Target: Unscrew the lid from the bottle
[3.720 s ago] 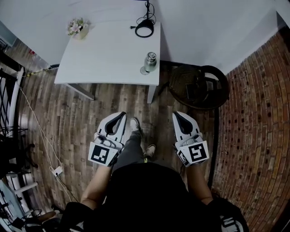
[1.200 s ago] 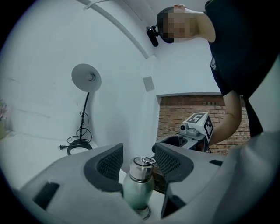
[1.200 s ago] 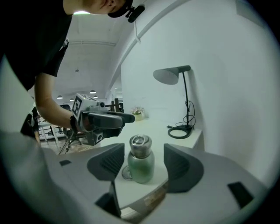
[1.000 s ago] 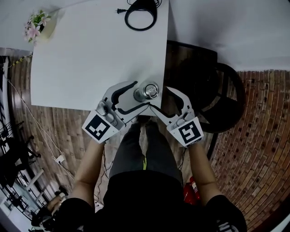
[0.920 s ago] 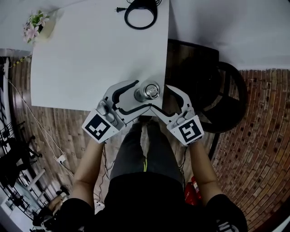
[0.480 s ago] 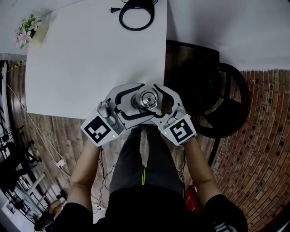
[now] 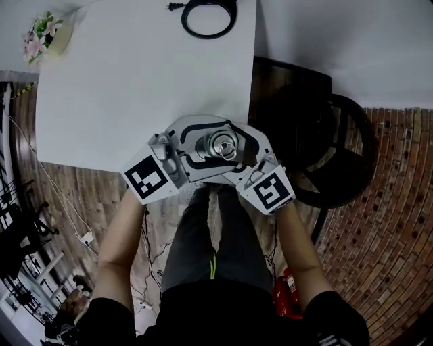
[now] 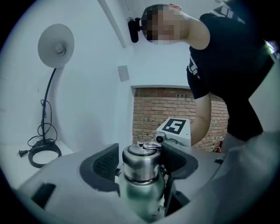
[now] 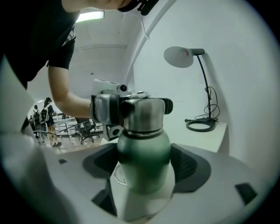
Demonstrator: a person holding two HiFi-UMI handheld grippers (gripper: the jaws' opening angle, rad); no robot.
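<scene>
A green metal bottle [image 7: 220,144] with a silver lid [image 8: 141,162] stands upright near the white table's [image 7: 135,81] front right corner. My left gripper [image 7: 211,146] reaches in from the left, its jaws open on either side of the lid and shoulder, with a gap showing at the left pad [image 8: 105,165]. From the right, my right gripper [image 7: 229,150] stands open lower down, with the green body [image 9: 144,153] between its pads [image 9: 189,166]. The two grippers overlap around the bottle. The bottle's base is hidden.
A black coiled lamp base [image 7: 208,10] with its cord lies at the table's far edge, and the lamp head [image 8: 56,40] rises above it. A small flower pot [image 7: 44,42] sits at the far left corner. A dark round chair [image 7: 325,149] stands right of the table.
Both grippers have moved in from the table's front edge until their jaws enclose the bottle. The jaws now stand wider than a second ago.
</scene>
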